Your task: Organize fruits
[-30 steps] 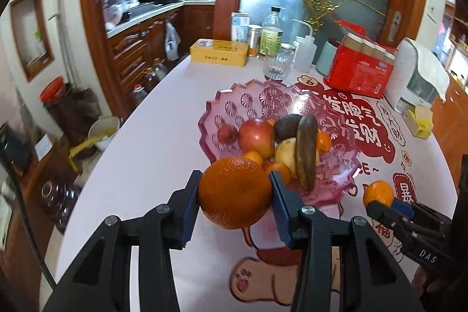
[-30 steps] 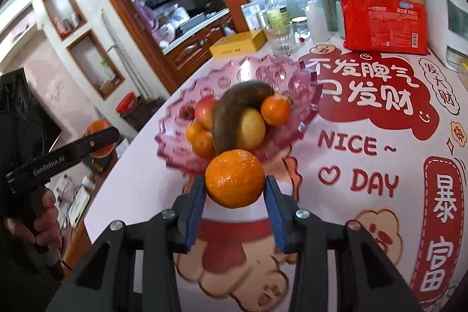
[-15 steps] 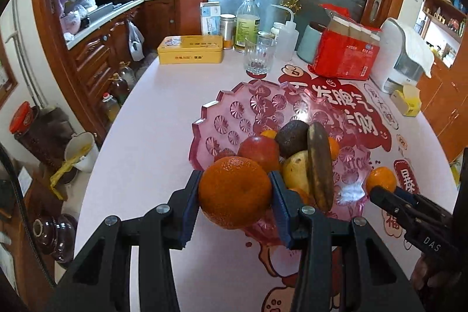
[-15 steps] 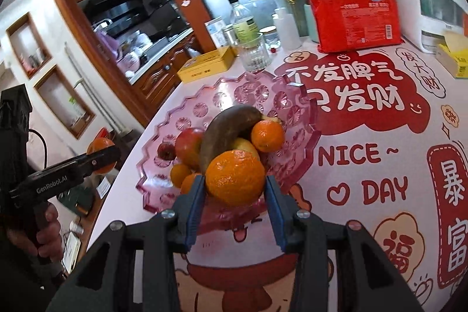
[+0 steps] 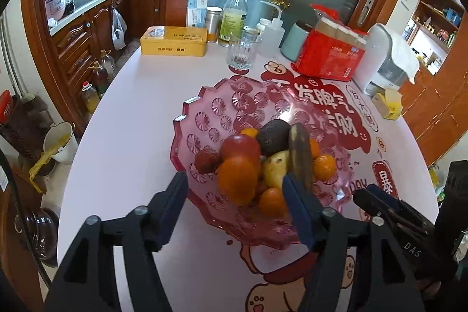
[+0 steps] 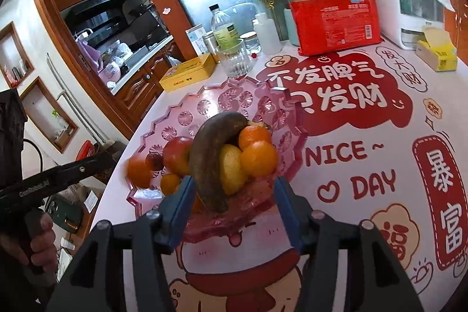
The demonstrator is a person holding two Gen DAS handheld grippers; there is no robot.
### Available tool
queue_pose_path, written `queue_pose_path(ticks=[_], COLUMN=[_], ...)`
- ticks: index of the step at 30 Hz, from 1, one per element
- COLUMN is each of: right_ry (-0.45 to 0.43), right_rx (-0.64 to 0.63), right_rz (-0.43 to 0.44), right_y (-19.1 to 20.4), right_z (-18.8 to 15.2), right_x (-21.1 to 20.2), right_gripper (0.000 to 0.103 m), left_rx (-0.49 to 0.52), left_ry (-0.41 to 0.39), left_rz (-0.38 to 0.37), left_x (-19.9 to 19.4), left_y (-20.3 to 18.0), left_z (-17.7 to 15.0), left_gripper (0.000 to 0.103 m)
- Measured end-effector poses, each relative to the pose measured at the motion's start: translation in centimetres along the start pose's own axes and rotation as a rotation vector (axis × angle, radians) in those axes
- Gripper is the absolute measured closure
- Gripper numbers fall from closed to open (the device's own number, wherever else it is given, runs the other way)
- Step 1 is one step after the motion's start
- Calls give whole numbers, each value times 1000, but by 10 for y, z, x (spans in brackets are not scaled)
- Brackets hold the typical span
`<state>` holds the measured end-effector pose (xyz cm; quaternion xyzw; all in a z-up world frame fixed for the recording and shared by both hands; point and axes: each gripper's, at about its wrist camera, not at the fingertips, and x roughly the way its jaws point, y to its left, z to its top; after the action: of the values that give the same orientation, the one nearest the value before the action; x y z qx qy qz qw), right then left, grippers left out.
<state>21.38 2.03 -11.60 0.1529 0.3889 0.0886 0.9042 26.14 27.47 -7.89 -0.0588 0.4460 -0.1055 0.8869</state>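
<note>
Hovering spread-jawed and empty at the pink bowl's (image 5: 187, 119) near rim, both just opening: left gripper (image 5: 234, 201) behind its orange (image 5: 237, 179), right gripper (image 6: 232, 203) behind the other (image 6: 259, 158).

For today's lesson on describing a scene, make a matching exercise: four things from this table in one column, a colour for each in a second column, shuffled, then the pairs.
Things:
1. fruit bowl
2. flat tin
3. banana
4. pack of cups

Colours:
A. yellow
B. red
C. clear pink
D. dark brown

Pairs: 1-C, 2-A, 3-D, 4-B
</note>
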Motion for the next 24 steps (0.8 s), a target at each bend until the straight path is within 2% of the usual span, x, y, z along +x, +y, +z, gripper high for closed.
queue_pose_path(ticks=[7,12,15,24], right_ry=[18,58,82,201], right_rx=[23,53,59,14], right_rz=[6,36,42,38], right_y=[-18,-42,-60,-124], right_z=[-14,-29,-39,-75], right_x=[-21,-39,-59,-125], right_gripper=[47,46,46,43], left_rx=[-21,-37,-47,-101], left_ry=[-4,41,55,109], left_rz=[28,73,117,153], left_x=[-16,-24,-34,-57], left_y=[-15,-43,-66,-153], left_z=[-13,-39,-61,-134], left_gripper=[26,26,22,15])
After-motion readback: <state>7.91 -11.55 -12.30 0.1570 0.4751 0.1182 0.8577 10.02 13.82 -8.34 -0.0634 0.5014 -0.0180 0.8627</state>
